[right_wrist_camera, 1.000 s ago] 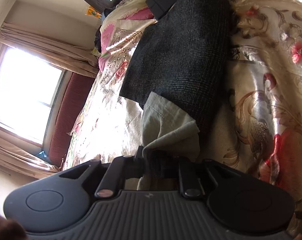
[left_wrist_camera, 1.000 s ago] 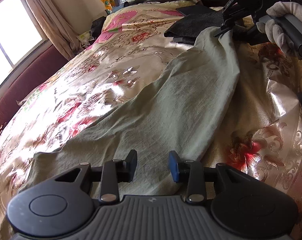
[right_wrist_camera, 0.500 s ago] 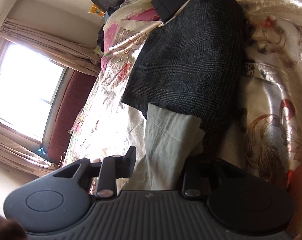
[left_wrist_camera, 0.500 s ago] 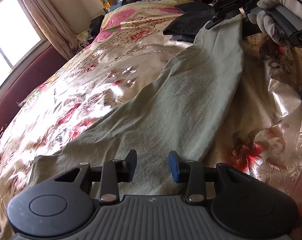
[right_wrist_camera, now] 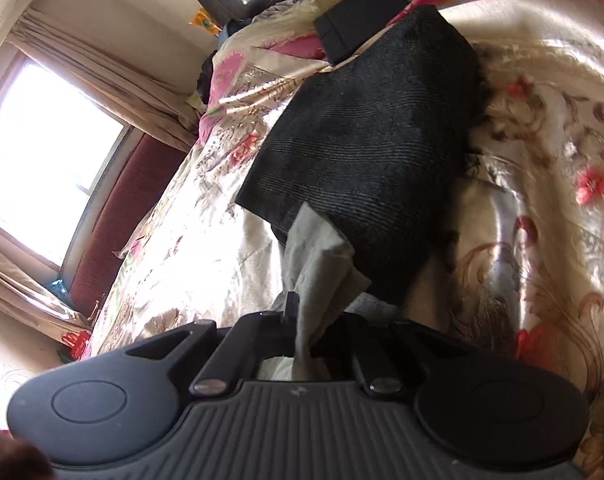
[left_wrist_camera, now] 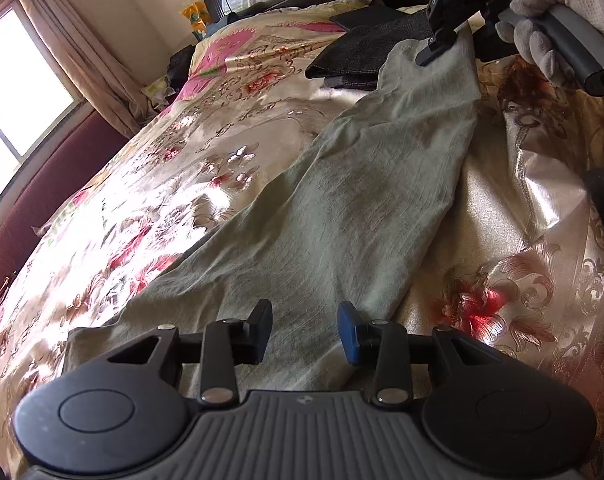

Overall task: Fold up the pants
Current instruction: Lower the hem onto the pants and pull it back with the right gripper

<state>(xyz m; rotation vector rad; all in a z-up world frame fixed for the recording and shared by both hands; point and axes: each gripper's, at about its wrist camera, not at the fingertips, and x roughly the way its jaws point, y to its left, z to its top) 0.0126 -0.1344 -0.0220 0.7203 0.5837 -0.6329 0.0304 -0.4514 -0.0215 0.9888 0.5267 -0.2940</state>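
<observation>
- Sunlit bed (left_wrist_camera: 513, 216) with a glossy floral cover carries our pants (left_wrist_camera: 302, 232), a grey-green length running from under the left hand-held gripper (left_wrist_camera: 305, 330) up toward the dark folded clothes (right_wrist_camera: 365, 160).
- Our right hand-held gripper (right_wrist_camera: 302, 320) is clamped on the pants' far end, right beside those dark clothes; the left one's fingers stand apart above the near end, gripping nothing.
- With only one end pinched, a pull could drag the whole garment over the slick cover, skewing the fold.
- That end could also snag the dark clothes and disturb them.
</observation>
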